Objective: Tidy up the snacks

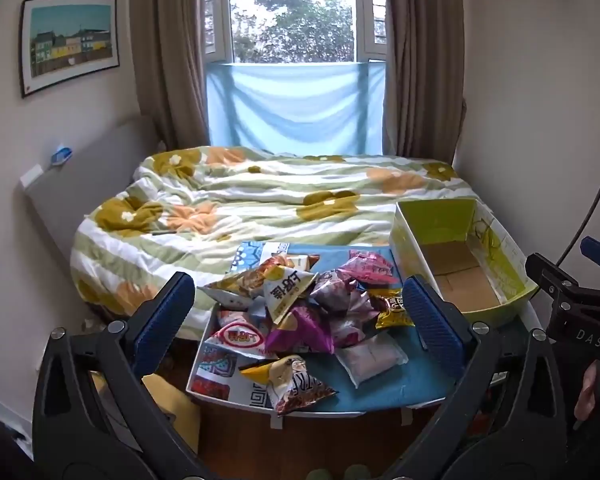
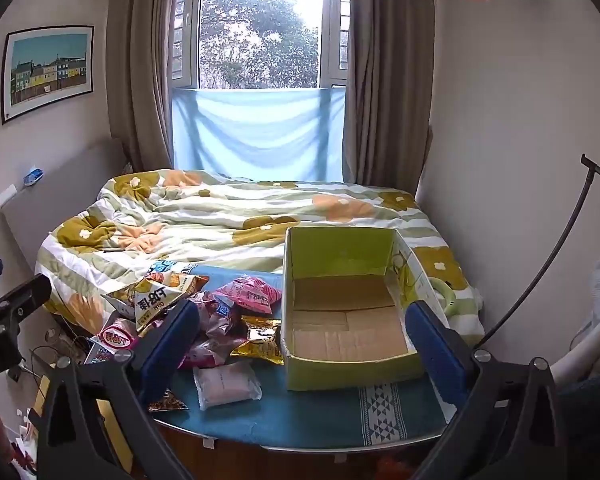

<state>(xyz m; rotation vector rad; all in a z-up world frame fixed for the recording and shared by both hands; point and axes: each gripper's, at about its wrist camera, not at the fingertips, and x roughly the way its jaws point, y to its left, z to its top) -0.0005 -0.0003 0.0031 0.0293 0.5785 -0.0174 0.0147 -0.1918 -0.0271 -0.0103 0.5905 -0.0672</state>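
Small table with a blue cloth [image 2: 300,412] stands at the foot of the bed [image 1: 260,196], and everything else is placed from it. Snack packets [image 1: 300,312] lie heaped on the table's left half, several overlapping; a white pillow pack [image 2: 226,386] lies flat at the near edge of the heap, a pink packet [image 2: 248,294] at its far side, a gold one [image 2: 260,340] touching the box wall. Green cardboard box [image 2: 344,308] sits on the table's right half, open-topped, only bare cardboard floor showing inside. Left gripper [image 1: 300,316] hangs above the heap, fingers wide apart, gripping nothing. Right gripper [image 2: 300,344] hangs in front of the box, fingers likewise spread, nothing between them
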